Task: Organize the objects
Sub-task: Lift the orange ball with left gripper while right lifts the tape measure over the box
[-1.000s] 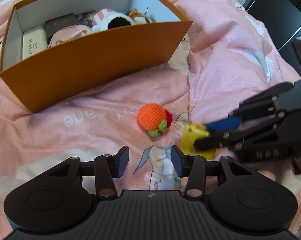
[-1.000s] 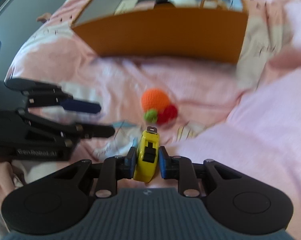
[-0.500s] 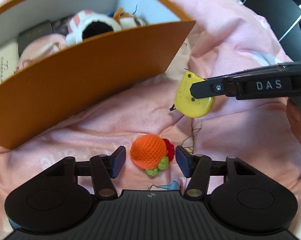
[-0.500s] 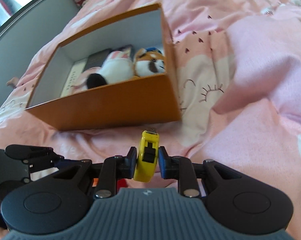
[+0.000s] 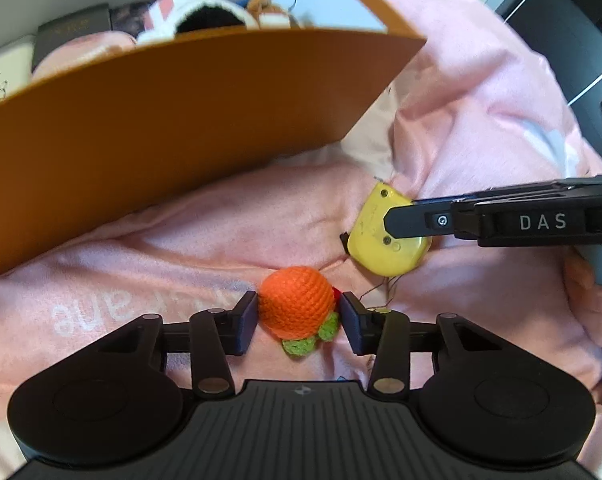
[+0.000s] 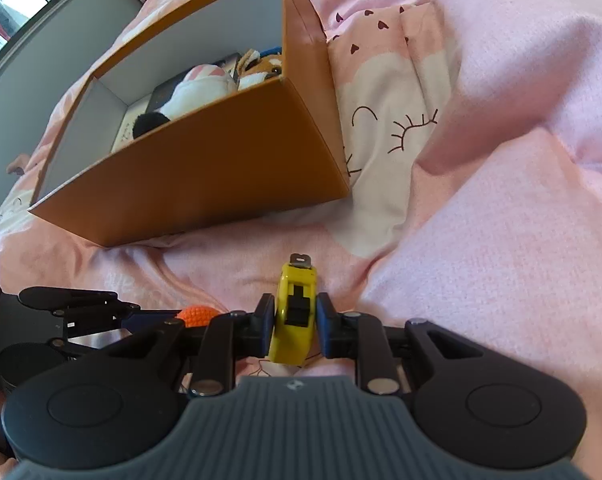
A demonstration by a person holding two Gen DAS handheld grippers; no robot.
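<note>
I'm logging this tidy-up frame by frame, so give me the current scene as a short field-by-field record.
surface: pink blanket
container: open orange box, already holding plush toys and flat boxes
left gripper: jaws either side of the crocheted orange toy, which lies on the blanket; firm contact unclear
right gripper: jaws closed on the yellow tape measure
tape measure position: outside the box, near its front right corner
still outside box: orange toy, tape measure
</note>
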